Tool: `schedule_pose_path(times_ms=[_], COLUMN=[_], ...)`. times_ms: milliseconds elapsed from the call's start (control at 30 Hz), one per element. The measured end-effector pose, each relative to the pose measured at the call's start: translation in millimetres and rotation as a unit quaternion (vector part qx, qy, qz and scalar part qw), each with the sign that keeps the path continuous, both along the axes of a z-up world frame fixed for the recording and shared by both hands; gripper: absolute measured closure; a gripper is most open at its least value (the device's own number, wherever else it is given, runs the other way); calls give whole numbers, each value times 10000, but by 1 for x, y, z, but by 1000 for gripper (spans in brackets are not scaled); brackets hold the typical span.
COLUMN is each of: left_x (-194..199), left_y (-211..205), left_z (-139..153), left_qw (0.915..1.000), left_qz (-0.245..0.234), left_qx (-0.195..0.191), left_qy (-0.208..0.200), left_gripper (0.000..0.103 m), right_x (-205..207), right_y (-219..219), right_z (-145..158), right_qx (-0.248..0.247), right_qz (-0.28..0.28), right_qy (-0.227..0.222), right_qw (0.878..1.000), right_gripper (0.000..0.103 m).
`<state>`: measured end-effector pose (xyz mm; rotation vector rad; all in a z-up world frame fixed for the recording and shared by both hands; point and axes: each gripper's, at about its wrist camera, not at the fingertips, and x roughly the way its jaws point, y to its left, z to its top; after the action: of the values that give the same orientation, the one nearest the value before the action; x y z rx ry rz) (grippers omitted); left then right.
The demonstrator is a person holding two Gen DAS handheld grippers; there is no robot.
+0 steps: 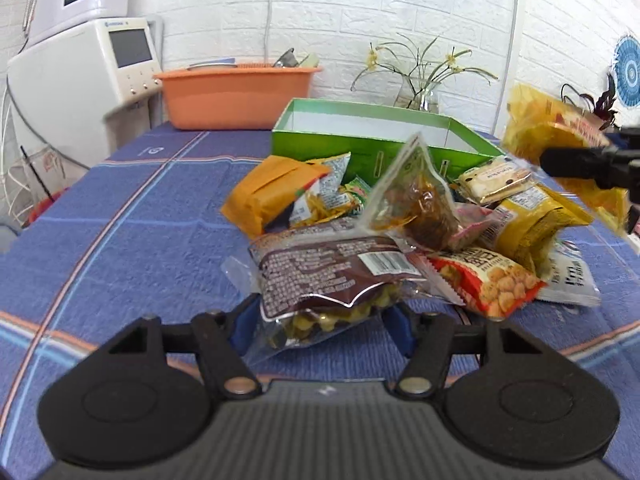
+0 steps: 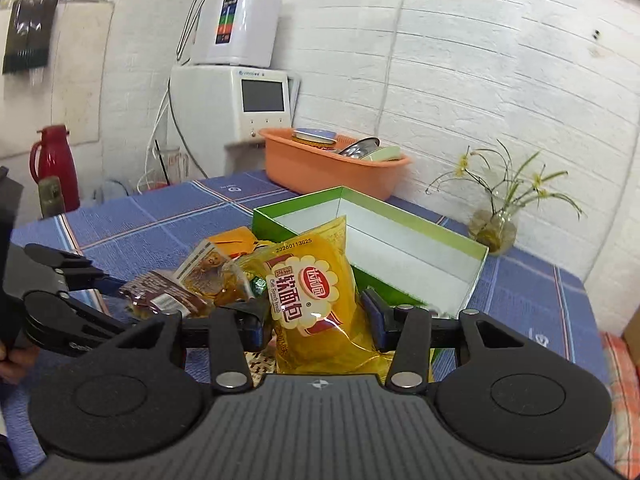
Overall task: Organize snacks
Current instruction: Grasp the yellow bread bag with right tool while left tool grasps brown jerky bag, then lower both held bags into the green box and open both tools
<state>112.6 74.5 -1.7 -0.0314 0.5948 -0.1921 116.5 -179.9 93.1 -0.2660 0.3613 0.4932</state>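
Green box (image 2: pixel 400 256) ahead of your right claw (image 2: pixel 320 320) sits empty; that claw grips yellow bread bag (image 2: pixel 316 300), left claw (image 1: pixel 324 320) pinches brown packet (image 1: pixel 320 280), pile (image 1: pixel 480 216) remains.

A table (image 1: pixel 120 216) draped in a blue plaid cloth is carrying everything. A heap of snack packets (image 1: pixel 400 240) is lying at its centre, 1 green box (image 1: pixel 320 136) sitting at 12 o'clock just behind, an orange basin (image 1: pixel 236 96) at 11 o'clock, a glass vase (image 1: pixel 420 100) at 1 o'clock.
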Motion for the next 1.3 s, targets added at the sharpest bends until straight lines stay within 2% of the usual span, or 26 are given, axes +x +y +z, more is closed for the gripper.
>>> schedule_pose_path(times_ms=[100, 233, 367, 500, 633, 800, 900, 1000, 1133, 1300], left_x=[-27, -54, -62, -50, -18, 49, 94, 135, 184, 215], left_y=[16, 27, 33, 31, 21, -1, -18, -36, -49, -56], left_z=[14, 36, 56, 70, 86, 114, 121, 113, 86, 60], left_qw=[9999, 9990, 9976, 9968, 9956, 9921, 9915, 9916, 9966, 9972], left_qz=[75, 257, 253, 150, -113, -368, -348, -164, -221, -351], left_qx=[-106, -6, -20, 7, -41, 16, 108, 380, 371, 437], left_qy=[-92, -367, -651, -783, -934, -1199, -1250, -1225, -708, -493], left_gripper=[39, 39, 39, 39, 39, 39, 39, 39, 39, 38], right_x=[-10, -19, -26, -26, -12, 35, 76, 120, 159, 185], right_y=[-2, -2, 2, 9, 5, -14, -19, -23, -26, -21], right_z=[-5, -11, -20, -25, -6, 42, 59, 49, 13, -9], right_qx=[214, 466, 783, 1053, 1432, 1936, 2066, 2139, 2137, 2036], right_qz=[-84, -149, -73, 168, 133, -540, -972, -1341, -1600, -1771], right_qy=[134, 366, 785, 1240, 1196, 427, 256, 559, 1129, 1280], right_qw=[9996, 9981, 9938, 9865, 9823, 9787, 9733, 9660, 9571, 9544], right_gripper=[25, 25, 25, 25, 25, 25, 24, 24, 24, 24])
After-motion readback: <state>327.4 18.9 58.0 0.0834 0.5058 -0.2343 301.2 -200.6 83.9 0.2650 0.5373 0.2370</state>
